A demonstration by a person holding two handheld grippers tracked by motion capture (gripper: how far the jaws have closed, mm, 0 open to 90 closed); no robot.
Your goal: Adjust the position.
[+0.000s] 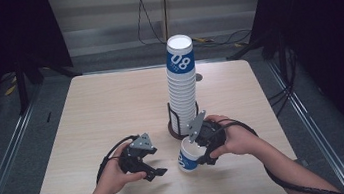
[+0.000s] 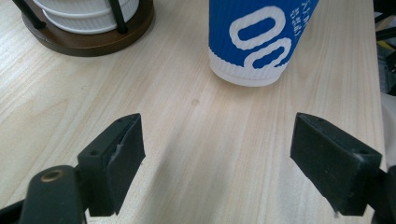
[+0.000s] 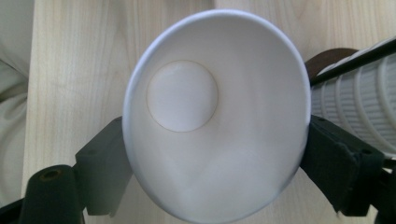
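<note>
The right tool was clamped on a single cup, its jaws pressing either side of the rim; the cup stood on the bench, just in front of the holder carrying the tall stack. The left tool lay near the cup's left, jaws apart with nothing between them, pointed at the cup's blue base.
</note>
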